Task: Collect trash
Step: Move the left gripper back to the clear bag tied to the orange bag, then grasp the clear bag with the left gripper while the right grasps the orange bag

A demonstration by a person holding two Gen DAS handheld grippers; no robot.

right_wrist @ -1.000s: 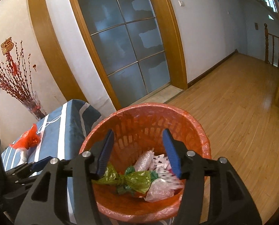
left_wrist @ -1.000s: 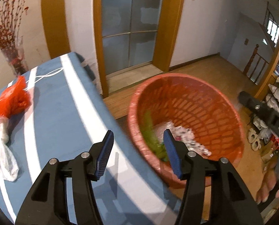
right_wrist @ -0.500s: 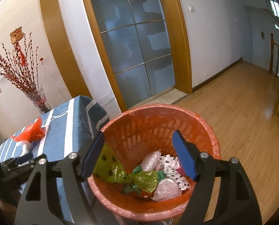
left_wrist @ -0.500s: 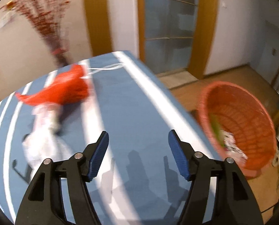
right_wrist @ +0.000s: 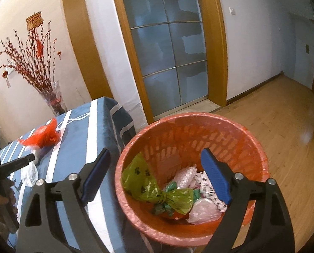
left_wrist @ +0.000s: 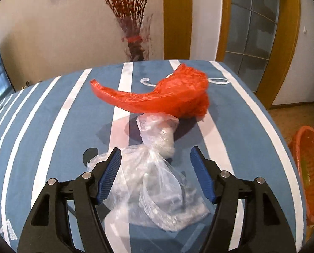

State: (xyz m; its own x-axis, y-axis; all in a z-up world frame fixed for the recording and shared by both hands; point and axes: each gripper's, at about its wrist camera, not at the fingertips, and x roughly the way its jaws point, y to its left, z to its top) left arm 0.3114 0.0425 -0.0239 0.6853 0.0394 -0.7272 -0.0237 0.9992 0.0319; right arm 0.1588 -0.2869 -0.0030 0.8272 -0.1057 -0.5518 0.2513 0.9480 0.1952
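Clear, limp bag (left_wrist: 154, 181) on the striped table (left_wrist: 51, 126) sits between the left gripper's (left_wrist: 155, 175) parted jaws, featherlight and slippery, best pinched at its twisted neck; right gripper (right_wrist: 154, 179), opening emptily, hovers over basket (right_wrist: 260, 158).

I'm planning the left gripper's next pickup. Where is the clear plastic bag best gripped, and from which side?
Probably the twisted neck of the clear plastic bag, from above: it is the narrowest, bunched part, while the body lies flat on the striped tablecloth.
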